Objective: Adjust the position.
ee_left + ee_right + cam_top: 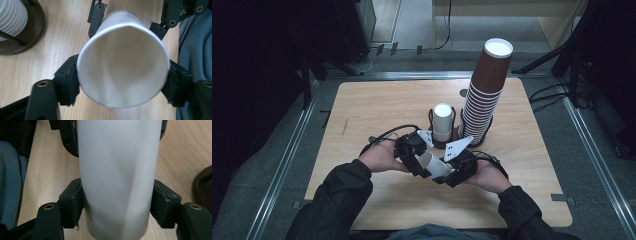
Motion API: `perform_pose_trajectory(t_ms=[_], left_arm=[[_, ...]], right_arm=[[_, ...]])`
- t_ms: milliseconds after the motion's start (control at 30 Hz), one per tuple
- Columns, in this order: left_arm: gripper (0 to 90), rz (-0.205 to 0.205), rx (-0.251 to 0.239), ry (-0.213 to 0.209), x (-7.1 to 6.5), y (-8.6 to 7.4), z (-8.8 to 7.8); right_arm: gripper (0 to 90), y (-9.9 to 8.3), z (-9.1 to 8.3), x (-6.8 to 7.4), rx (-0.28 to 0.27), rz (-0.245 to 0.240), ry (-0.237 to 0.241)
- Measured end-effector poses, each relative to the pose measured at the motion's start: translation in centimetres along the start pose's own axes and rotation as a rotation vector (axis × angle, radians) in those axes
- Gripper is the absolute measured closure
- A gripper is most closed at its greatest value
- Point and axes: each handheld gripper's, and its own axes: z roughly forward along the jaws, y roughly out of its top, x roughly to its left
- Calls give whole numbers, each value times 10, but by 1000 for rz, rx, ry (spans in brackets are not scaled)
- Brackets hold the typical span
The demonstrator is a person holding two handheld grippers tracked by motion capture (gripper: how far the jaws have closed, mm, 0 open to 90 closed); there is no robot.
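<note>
Both claws are on one white paper cup, held on its side just above the near middle of the wooden desk. The left claw has it at the rim end: in the left gripper view its pads sit against either side of the cup's open mouth, and the rim is squeezed slightly out of round with a crease down the inner wall. The right claw grips the same cup farther along its body; in the right gripper view both black pads press into the white wall, which dents a little between them. So it's closed on the cup from both sides.

Beyond the hands, a dark round holder stands on the desk with a short white ribbed cup stack in it, and right beside that rises a tall brown stack of cups, leaning a touch to the right.
</note>
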Motion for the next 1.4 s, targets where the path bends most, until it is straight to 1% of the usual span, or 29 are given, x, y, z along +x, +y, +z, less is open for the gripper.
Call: perform_pose_trajectory(t_ms=[33, 100, 133, 200, 233, 267, 367, 433, 467, 533, 567, 600, 633, 667, 733, 767, 867, 933, 967, 1000, 1033, 1067, 1100, 1167, 1233, 1267, 1300, 1367, 1400], left_arm=[[225, 0, -12, -2, 0, -1, 0], [112, -4, -33, 18, -2, -1, -1], [91, -2, -43, 35, -2, -2, -2], [51, -6, -65, 45, -1, -4, -5], [42, -11, -91, 39, -1, -6, -7], [42, -12, -105, 37, 0, -7, -8], [42, -22, -157, 35, 1, -13, -11], [42, -26, -179, 44, 2, -16, -12], [42, -26, -208, 52, 2, -18, -12], [43, -28, -254, 45, 1, -21, -14], [43, -28, -289, 48, 0, -22, -15], [43, -24, -312, 43, 0, -23, -16], [43, -32, -335, 28, 0, -23, -17], [43, -38, -349, 28, 0, -23, -17], [54, -39, -363, 25, -1, -24, -16], [61, -39, -367, 21, -1, -24, -15], [62, -46, -381, 11, -1, -23, -12], [69, -46, -392, 0, -1, -22, -12], [89, -52, -402, -14, 0, -22, -12], [134, -56, -410, -20, 0, -22, -12], [137, -61, -417, -24, 0, -22, -11], [141, -62, -423, -26, 1, -22, -12], [144, -62, -427, -27, 1, -22, -12], [151, -66, -437, -29, 1, -22, -12], [164, -64, -442, -23, 1, -22, -11], [180, -61, -446, -15, 0, -22, -12], [218, -62, -451, -7, 1, -22, -12], [239, -73, -458, -18, 2, -22, -12], [247, -71, -456, -16, 3, -23, -13]], right_arm=[[339, 0, 0, 0, -2, -4, -1], [339, 0, -1, 0, -4, -9, -8], [339, 0, -2, 0, -5, -2, -8], [339, 0, -4, -1, -19, -1, -12], [339, 0, -5, -1, -25, 2, -14], [339, 0, -7, -1, -34, 11, -15], [339, -1, -11, -4, -58, 19, -23], [338, -1, -14, -5, -71, 25, -24], [339, -1, -14, -5, -72, 29, -23], [339, -1, -16, -6, -88, 38, -23], [339, -1, -17, -6, -92, 40, -24], [338, -1, -17, -6, -101, 45, -20], [338, -1, -18, -6, -108, 45, -20], [338, -1, -19, -7, -117, 43, -23], [338, 0, -20, -6, -123, 55, -16], [339, 0, -20, -7, -129, 50, -19], [339, -1, -21, -7, -139, 59, -15], [338, 0, -22, -7, -152, 68, -4], [338, 0, -23, -7, -157, 69, -6], [338, 0, -23, -8, -165, 71, -1], [338, 0, -23, -8, -168, 74, 7], [338, 0, -23, -9, -177, 68, 6], [338, 0, -24, -8, -172, 77, 10], [338, 0, -23, -9, -177, 68, 8], [338, 0, -23, -8, -179, 68, 11], [339, 0, -23, -8, -177, 72, 15], [339, 0, -23, -8, -178, 72, 17], [342, 0, -23, -8, -178, 72, 14], [344, 0, -23, -8, -178, 75, 16]])
